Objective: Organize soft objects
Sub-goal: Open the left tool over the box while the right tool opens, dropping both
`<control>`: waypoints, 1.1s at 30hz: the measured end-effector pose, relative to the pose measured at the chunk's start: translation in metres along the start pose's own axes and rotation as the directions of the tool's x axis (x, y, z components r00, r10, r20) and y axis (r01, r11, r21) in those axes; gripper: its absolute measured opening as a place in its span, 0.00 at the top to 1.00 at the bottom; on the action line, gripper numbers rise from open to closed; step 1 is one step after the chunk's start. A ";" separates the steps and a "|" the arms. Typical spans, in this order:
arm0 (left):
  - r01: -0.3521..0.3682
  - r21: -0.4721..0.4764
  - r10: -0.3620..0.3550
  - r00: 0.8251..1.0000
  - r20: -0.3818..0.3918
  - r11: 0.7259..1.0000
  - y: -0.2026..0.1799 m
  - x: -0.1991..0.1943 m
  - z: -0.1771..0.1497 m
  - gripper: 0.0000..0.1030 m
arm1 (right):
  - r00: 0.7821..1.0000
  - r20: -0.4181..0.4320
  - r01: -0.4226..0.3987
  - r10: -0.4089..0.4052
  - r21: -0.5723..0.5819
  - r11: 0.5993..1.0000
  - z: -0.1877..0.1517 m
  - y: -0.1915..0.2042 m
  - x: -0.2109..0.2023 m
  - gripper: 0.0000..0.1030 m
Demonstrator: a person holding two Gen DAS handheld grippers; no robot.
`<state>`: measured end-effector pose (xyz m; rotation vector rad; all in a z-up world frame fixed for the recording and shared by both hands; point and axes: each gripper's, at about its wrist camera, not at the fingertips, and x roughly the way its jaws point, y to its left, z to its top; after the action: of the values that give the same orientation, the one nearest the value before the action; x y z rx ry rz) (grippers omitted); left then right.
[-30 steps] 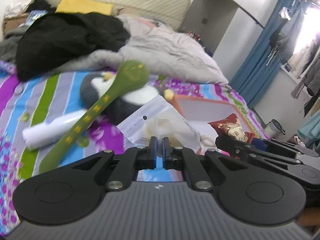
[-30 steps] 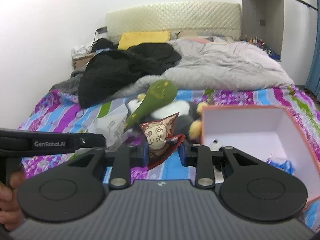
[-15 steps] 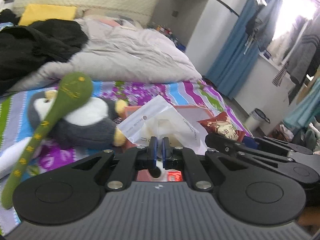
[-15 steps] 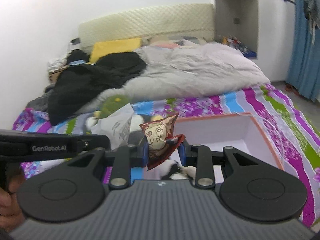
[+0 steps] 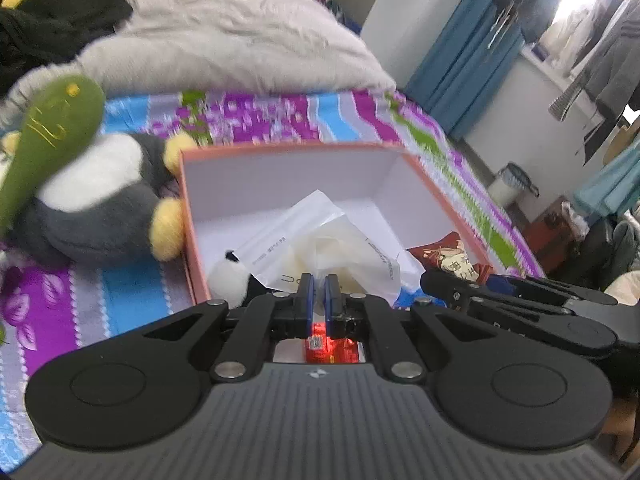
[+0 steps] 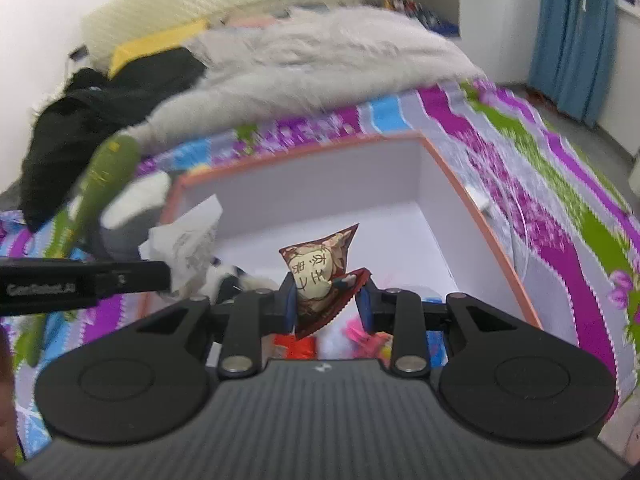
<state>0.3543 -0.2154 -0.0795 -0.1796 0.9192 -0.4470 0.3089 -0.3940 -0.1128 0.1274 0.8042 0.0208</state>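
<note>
Grippers over the orange cardboard box (image 6: 486,216)

Left gripper (image 5: 319,290) pinches the clear plastic bag (image 5: 320,240); right gripper (image 6: 328,304) squeezes the red snack packet (image 6: 320,276). Go lower, then let go gently.

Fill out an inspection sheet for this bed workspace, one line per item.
Surface: bed with striped floral sheet.
Job's things: open orange-rimmed box on the sheet; clear plastic bag and red snack packet held over it; small panda plush inside.
Clutter: penguin plush and green plush stick left of the box; grey duvet, black clothing.
Grippers: left tongs shut on the plastic bag; right tongs shut on the snack packet.
Cables: nothing seen.
Surroundings: blue curtain, hanging clothes.
</note>
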 end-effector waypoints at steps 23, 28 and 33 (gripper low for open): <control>-0.030 0.041 0.034 0.994 -0.100 0.999 -0.003 0.040 -0.005 0.71 | 0.999 -0.054 0.007 -0.002 0.088 0.996 -0.002 -0.022 0.002 0.54; -0.019 0.055 0.021 0.999 -0.044 0.998 -0.010 0.002 -0.002 0.71 | 1.000 0.026 -0.003 0.001 0.093 0.996 0.006 -0.008 -0.041 0.54; -0.004 0.077 0.002 1.000 0.021 0.997 -0.019 -0.046 -0.001 0.71 | 0.994 0.108 -0.008 -0.001 0.082 0.997 0.008 0.008 -0.088 0.54</control>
<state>0.3236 -0.2120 -0.0399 -0.1127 0.8800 -0.4761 0.2537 -0.3933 -0.0432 0.2063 0.6974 -0.0158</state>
